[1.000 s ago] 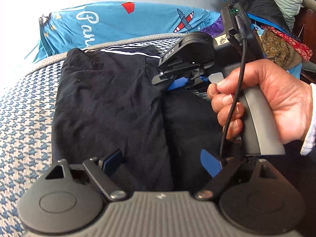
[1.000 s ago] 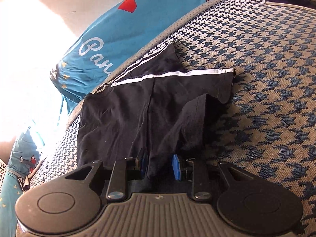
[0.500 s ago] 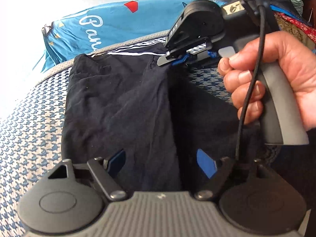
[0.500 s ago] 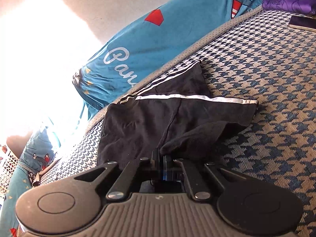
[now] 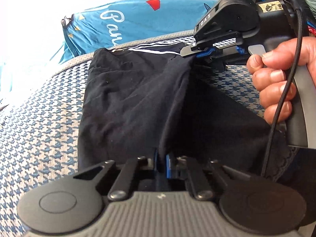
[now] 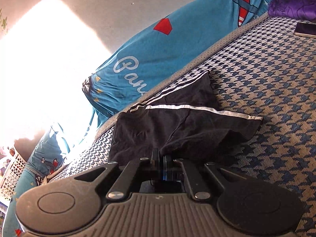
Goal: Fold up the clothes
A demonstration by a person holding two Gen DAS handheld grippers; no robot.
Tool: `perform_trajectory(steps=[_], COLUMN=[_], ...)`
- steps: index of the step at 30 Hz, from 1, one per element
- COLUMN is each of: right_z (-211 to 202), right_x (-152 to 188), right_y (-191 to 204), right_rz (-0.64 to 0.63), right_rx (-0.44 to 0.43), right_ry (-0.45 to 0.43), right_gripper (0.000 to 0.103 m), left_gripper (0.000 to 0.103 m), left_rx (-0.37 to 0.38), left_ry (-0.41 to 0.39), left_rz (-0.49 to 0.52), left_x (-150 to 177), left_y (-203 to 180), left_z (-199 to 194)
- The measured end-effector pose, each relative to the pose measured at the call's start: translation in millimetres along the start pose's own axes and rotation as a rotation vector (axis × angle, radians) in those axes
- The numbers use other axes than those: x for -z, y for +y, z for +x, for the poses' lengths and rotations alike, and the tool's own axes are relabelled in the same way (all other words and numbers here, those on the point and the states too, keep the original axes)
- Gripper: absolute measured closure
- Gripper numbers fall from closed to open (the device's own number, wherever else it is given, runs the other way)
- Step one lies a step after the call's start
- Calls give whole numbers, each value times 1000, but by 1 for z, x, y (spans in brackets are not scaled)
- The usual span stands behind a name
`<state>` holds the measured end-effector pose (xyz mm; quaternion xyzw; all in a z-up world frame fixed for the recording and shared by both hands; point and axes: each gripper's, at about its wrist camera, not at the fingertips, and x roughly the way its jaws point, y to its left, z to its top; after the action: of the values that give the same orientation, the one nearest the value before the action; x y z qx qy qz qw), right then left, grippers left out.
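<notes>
Left wrist view: we had left gripper (image 5: 162,163) and right gripper (image 5: 199,54) both pinching black shorts (image 5: 128,102); best lifted evenly, fold edge kept taut ahead.

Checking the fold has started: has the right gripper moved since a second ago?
Yes. In the left wrist view the right gripper rose toward the bed's grey edging, lifting the black shorts.

Your left wrist camera looks down along its fingers, close over the black white-striped shorts (image 5: 134,98), with your right hand (image 5: 280,83) at its right edge. Your right wrist camera sits lower, facing the same shorts (image 6: 187,126), blue-and-white houndstooth mattress (image 6: 276,90) and blue printed sheet (image 6: 167,45).
</notes>
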<state>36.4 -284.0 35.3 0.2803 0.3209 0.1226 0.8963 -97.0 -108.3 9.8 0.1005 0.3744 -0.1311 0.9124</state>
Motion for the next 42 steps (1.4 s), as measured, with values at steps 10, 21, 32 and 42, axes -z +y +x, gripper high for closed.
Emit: perform_trajectory(steps=[10, 21, 32, 42], right_z=[11, 25, 36, 42], right_x=[9, 13, 9, 2], right_y=[-18, -32, -10, 57], right_rz=[90, 165, 117, 32], right_rx=[68, 92, 55, -135], right_ry=[43, 70, -2, -46], right_gripper=[95, 85, 95, 96], left_gripper=[95, 93, 99, 99], left_rx=[-34, -48, -34, -112], left_ry=[7, 4, -55, -89], left_rz=[15, 47, -6, -45], left_x=[7, 4, 2, 1], left_y=[-2, -5, 19, 63], left_z=[3, 14, 0, -12])
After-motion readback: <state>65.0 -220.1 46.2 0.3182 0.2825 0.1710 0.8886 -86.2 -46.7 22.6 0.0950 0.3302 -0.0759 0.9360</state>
